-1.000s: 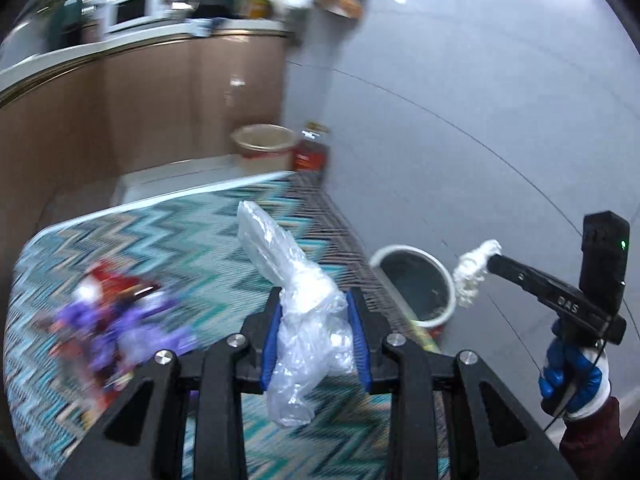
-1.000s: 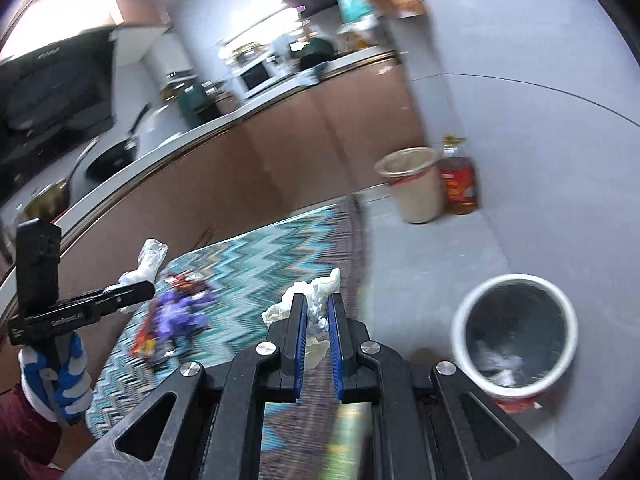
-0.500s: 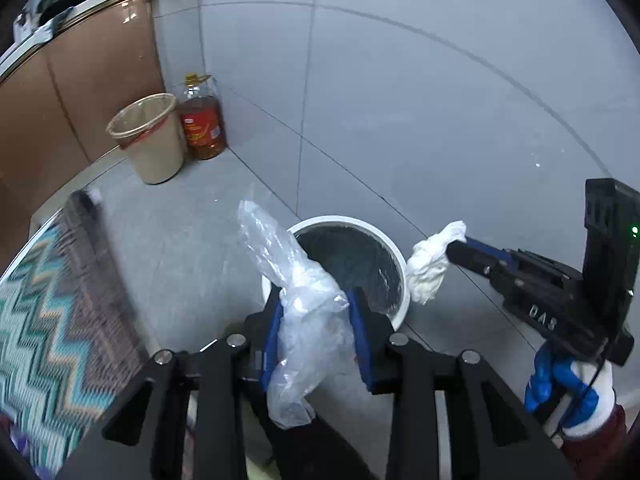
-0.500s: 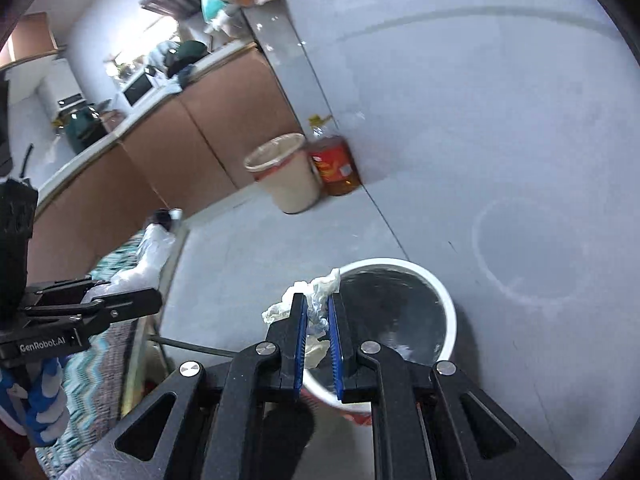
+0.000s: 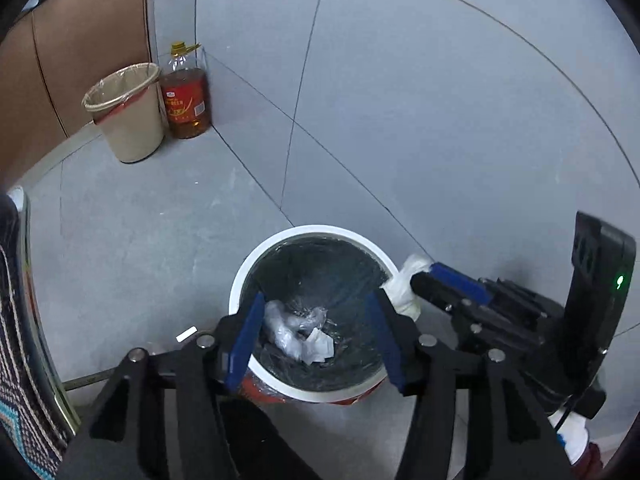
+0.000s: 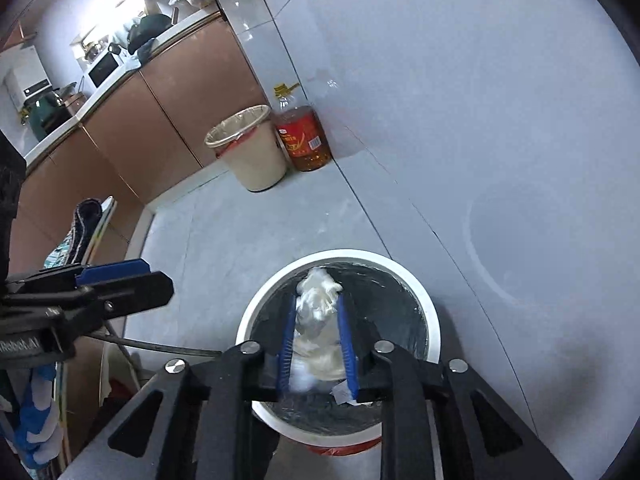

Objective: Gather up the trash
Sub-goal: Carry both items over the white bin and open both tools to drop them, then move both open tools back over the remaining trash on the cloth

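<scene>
Left wrist view. Left gripper (image 5: 316,336): blue-padded fingers (image 5: 244,340) apart and opening, nothing between them, poised above the white trash bin (image 5: 240,280). Bin: round, black liner, standing on the grey floor (image 5: 160,240); at its bottom a crumpled clear plastic bag (image 5: 286,326) and a scrap of white paper (image 5: 320,346). Right gripper (image 5: 424,278) enters from the right at the bin's rim, a white tissue wad (image 5: 404,288) at its tip. Against the wall: beige bin (image 5: 128,120) with a clear liner — contents not visible — and just beside it an oil bottle (image 5: 186,96), amber liquid, red label.

Right wrist view. Right gripper (image 6: 318,330): fingers (image 6: 346,344) narrowly apart and opening, the tissue wad (image 6: 318,320) between the pads — whether they still press on it cannot be told. Wad: white, crumpled, directly over the trash bin (image 6: 424,312). Left gripper (image 6: 132,282) at left, beside the bin. Beige bin (image 6: 252,148) and oil bottle (image 6: 304,136) stand beside brown cabinets (image 6: 160,128).
</scene>
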Demonstrator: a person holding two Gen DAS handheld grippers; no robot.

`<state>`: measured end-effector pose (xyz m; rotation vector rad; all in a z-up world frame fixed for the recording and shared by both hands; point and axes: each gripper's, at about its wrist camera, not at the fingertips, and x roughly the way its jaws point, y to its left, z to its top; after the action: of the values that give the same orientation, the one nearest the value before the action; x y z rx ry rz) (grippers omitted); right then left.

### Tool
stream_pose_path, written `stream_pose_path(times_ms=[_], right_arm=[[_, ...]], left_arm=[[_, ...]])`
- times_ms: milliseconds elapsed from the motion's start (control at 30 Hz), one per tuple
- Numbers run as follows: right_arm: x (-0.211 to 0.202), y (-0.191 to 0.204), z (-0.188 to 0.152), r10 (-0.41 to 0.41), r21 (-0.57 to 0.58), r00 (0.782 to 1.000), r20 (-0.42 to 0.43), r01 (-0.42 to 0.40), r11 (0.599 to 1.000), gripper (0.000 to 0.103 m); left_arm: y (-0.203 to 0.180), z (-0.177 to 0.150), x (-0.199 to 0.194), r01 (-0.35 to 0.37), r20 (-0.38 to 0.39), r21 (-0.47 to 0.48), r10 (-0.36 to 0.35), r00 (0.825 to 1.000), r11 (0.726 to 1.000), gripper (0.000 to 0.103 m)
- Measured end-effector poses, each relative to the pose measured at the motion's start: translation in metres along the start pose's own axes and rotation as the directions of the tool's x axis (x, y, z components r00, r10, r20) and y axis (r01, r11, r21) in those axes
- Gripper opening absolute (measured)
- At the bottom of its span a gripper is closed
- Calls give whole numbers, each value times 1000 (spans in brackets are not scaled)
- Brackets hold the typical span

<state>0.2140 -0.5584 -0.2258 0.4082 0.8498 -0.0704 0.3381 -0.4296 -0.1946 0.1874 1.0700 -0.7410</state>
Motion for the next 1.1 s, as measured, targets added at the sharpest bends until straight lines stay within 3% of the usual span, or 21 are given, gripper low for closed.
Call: stream_pose_path(times_ms=[300, 600, 800, 1100], right_arm=[[-23, 4, 3, -34, 5, 999, 24, 34, 999, 34], [-113, 57, 3, 0, -77, 990, 138, 10, 997, 34], [-186, 102, -2, 36, -136, 972, 231, -5, 991, 38], [-250, 186, -21, 147, -265, 940, 307, -64, 962, 42]], left_arm=[[8, 2, -44, 13, 75, -36, -10, 997, 999, 53], [6, -19, -148, -5, 223, -48, 16, 975, 999, 53], [8, -55, -235, -34, 363, -63, 55, 930, 997, 53], [33, -118, -330, -127, 473, -81, 150, 868, 989, 57]])
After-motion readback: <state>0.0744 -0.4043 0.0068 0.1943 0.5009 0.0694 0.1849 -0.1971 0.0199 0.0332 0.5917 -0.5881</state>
